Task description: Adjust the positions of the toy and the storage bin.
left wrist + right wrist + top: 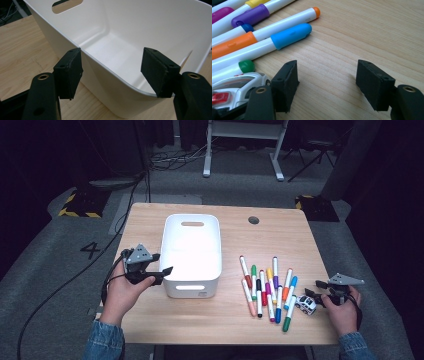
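A white plastic bin [191, 216] with handle slots stands mid-table, nothing inside it. My left gripper [162, 263] is at the bin's near left corner. In the left gripper view the jaws [112, 62] straddle the bin's rim [105, 82], one pad outside the wall and one over the inside, neither pressing on it. Several coloured markers [267, 290] lie fanned out right of the bin, with a small white toy car [305, 304] beside them. My right gripper [314, 289] is open just right of the car [234, 85], with bare wood between its jaws [327, 75].
A round cable hole [253, 220] sits near the table's far right edge. A blue-capped marker [292, 35] lies closest ahead of the right jaws. Cables and a white desk frame [242, 150] are on the floor beyond the table.
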### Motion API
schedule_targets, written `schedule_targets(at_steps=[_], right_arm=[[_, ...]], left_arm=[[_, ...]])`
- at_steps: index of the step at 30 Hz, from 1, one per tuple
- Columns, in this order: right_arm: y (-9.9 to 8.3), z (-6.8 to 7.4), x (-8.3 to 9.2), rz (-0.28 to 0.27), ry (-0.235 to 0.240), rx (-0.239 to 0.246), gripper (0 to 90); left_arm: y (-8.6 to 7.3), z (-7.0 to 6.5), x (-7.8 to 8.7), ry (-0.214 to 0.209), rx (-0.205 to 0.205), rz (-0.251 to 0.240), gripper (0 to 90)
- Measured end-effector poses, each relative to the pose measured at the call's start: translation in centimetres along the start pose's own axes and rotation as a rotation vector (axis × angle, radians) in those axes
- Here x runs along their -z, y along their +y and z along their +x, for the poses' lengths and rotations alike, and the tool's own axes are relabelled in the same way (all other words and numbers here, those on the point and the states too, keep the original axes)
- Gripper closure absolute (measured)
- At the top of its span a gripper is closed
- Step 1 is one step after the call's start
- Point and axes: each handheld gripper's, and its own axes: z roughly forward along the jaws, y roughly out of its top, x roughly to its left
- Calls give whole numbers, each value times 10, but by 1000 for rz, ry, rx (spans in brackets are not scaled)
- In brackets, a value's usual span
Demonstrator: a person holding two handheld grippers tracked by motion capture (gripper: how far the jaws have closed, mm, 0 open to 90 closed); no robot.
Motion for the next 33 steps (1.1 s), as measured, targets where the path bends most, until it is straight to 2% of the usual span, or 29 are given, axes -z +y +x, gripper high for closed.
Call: schedule_targets(at_steps=[2,3,7,8,9,11,13,14,15,16,17,18,19,24,25,27,28,31,33], right_arm=[[0,0,0,0,0,1,341],[0,0,0,0,0,-1,341],[0,0,0,0,0,0,341],[0,0,0,0,0,0,341],[0,0,0,0,0,0,341],[0,0,0,0,1,1,341],[0,0,0,0,3,2,341],[0,0,0,0,4,3,341],[0,0,0,0,4,3,341],[0,0,0,0,4,4,341],[0,0,0,0,4,4,341],[0,0,0,0,5,4,341],[0,0,0,-1,5,5,341],[0,0,0,-1,5,5,341],[0,0,0,-1,5,6,341],[0,0,0,-1,6,5,341],[0,0,0,-1,5,4,341],[0,0,0,0,6,6,341],[0,0,0,-1,7,5,341]], left_arm=[[0,-9,1,5,-7,-2,350],[0,-13,2,-3,-17,13,350],[0,-28,5,-19,-31,5,346],[0,-28,5,-19,-31,5,346],[0,-35,5,-28,-34,2,346],[0,-41,5,-45,-20,0,345],[1,-44,4,-56,-22,-4,345],[1,-44,5,-45,-51,-2,345],[1,-44,5,-45,-51,-2,345],[2,-48,3,-63,-34,1,345],[3,-49,3,-58,-51,-1,345],[3,-52,2,-67,-37,2,345],[4,-54,2,-61,-50,3,345],[7,-63,0,-74,-54,15,345],[8,-65,-1,-74,-67,14,345],[8,-71,-3,-90,-52,14,345],[9,-72,-4,-81,-63,13,345],[9,-77,-5,-97,-48,17,345],[9,-79,-5,-93,-52,14,347]])
